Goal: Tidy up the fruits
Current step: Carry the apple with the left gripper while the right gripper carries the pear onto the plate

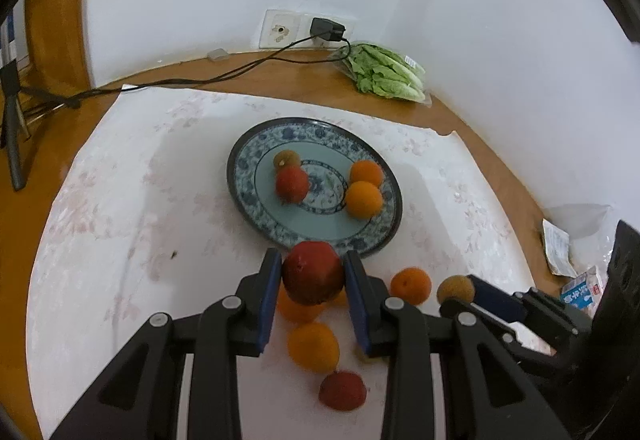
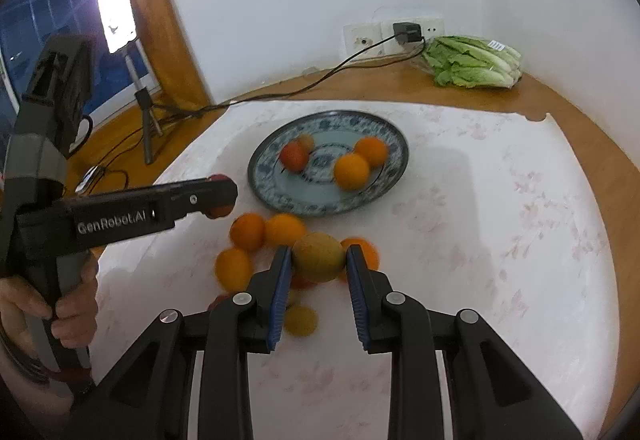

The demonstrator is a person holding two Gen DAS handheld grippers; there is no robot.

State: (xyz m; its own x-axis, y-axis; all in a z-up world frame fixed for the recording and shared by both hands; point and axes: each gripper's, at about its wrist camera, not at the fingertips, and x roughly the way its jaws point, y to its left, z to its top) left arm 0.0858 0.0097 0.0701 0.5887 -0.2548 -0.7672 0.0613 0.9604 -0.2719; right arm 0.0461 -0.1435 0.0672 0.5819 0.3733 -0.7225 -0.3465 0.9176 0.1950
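You had the left gripper pinching a red fruit just short of the blue-patterned plate. The right gripper pinched a brownish-green fruit above the loose oranges on the white cloth. The plate already carried two oranges, a red fruit and a brownish one.

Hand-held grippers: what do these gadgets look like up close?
Each hand-held gripper is a matte black plastic frame with angular arms joined by silver round pivots. The two fingers carry flat blue ribbed pads. Seen from the right wrist view, the left one has a boxy pistol-style handle and white "GenRobot.AI" lettering on its side.
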